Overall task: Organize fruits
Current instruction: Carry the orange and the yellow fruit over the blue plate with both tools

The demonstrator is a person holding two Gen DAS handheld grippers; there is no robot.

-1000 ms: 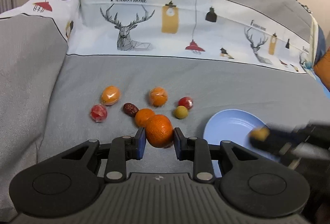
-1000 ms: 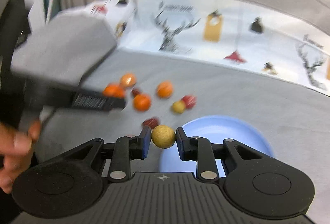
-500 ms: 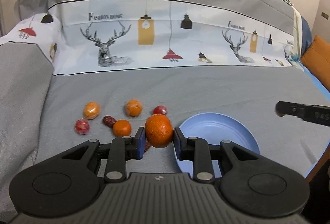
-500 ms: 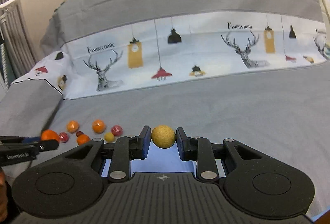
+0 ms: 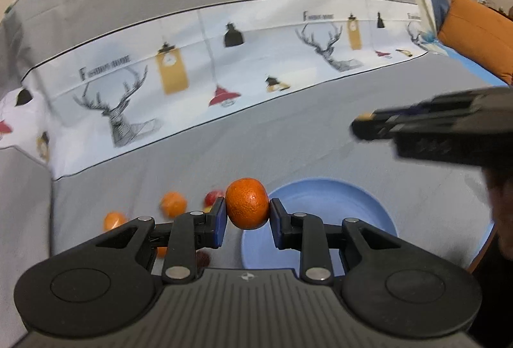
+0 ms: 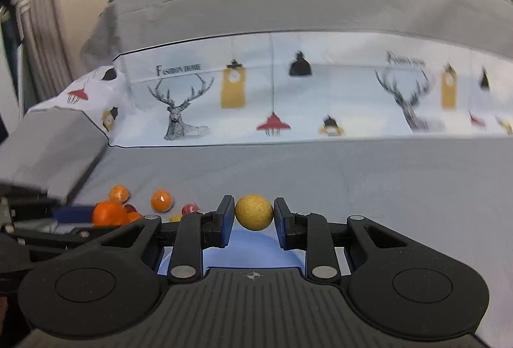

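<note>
Holding fruit in both tools, low in each frame: left gripper [image 5: 247,221] clamped on a bright orange mandarin [image 5: 247,203] at lower centre of the left wrist view, right gripper [image 6: 253,221] clamped on a smaller, matt yellow round fruit [image 6: 254,212] at lower centre of the right wrist view. Just beyond the mandarin, slightly right of centre: a pale blue plate [image 5: 346,203] lying flat on grey bedding [image 5: 288,143], its visible surface bare, no fruit showing in it; same plate peeking out under the yellow fruit in the right view, mostly hidden. Left of the plate, loose on the bedding: several small orange and red fruits [image 5: 173,203], blurred, partly hidden behind the tool, exact count unclear. At right of the left view, higher up: right tool seen from the side, dark and blurred. Farther back, across the upper half: a white band printed with deer heads and lamps. Judged as early going: two fruits lifted but not yet set down, plate apparently unfilled, remaining cluster untouched.
</note>
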